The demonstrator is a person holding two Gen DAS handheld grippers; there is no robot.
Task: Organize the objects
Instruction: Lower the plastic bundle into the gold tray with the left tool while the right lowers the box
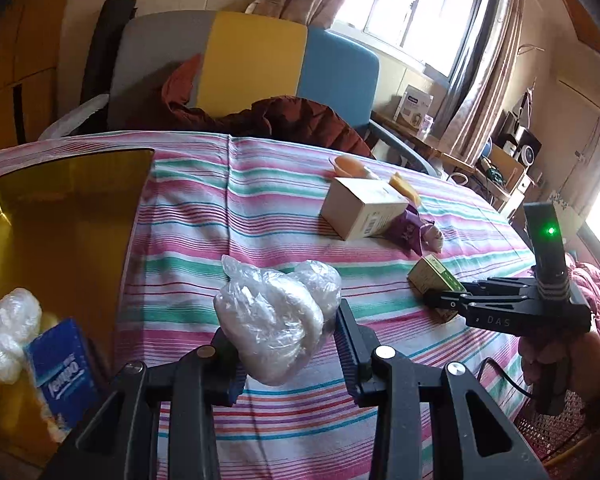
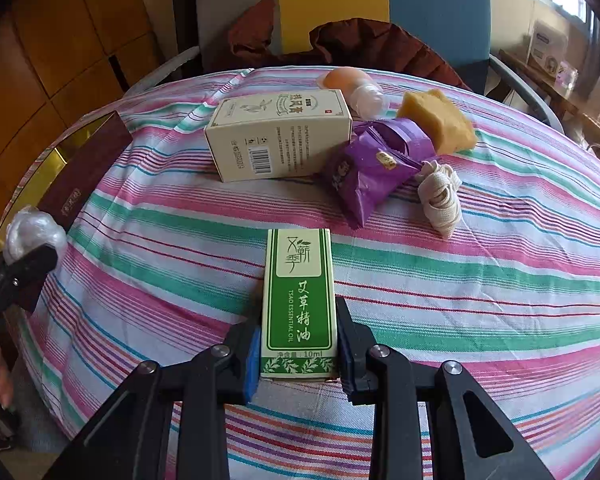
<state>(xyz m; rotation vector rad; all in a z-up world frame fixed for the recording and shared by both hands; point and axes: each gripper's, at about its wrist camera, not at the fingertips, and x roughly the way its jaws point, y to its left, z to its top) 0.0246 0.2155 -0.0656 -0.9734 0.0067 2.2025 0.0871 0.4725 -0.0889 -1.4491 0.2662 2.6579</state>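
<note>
Left gripper: the left gripper (image 1: 284, 344) is clenched on a crumpled clear plastic bag (image 1: 274, 316), its two fingers pressing the bag from either side; the bag bulges up and forward past the fingertips, and whether it is clear of the cloth cannot be told. In the right wrist view this same tool (image 2: 32, 258) shows at the far left edge with the bag (image 2: 32, 232) at its tip.

Right gripper: the right gripper (image 2: 298, 344) grasps a green essential oil box (image 2: 298, 300) by its long sides, label up, the box reaching forward past the fingertips. From the left wrist view it (image 1: 446, 298) sits to the right and slightly ahead, box (image 1: 432, 280) at its tip, held by a hand (image 1: 560, 360).

Surface: a striped tablecloth (image 2: 480, 280) in pink, green and white lies beneath both tools.

Left of the left gripper: an open gold-lined box (image 1: 60, 220) at the table's edge, holding a blue Tempo tissue pack (image 1: 62, 368) and another clear plastic wad (image 1: 10, 332) beside it.

Ahead of the right gripper: a cream carton (image 2: 280, 136) lying on its side; just right of it a purple snack packet (image 2: 374, 168), touching the carton. Beyond the packet, a yellow sponge-like block (image 2: 436, 120). Right of the packet, a bundle of white cord (image 2: 440, 196). Behind the carton, a clear plastic cup (image 2: 350, 86) tipped over, with something orange inside.

Far side: a chair with grey, yellow and blue panels (image 1: 256, 68), a dark red jacket (image 1: 300, 120) draped on it.
</note>
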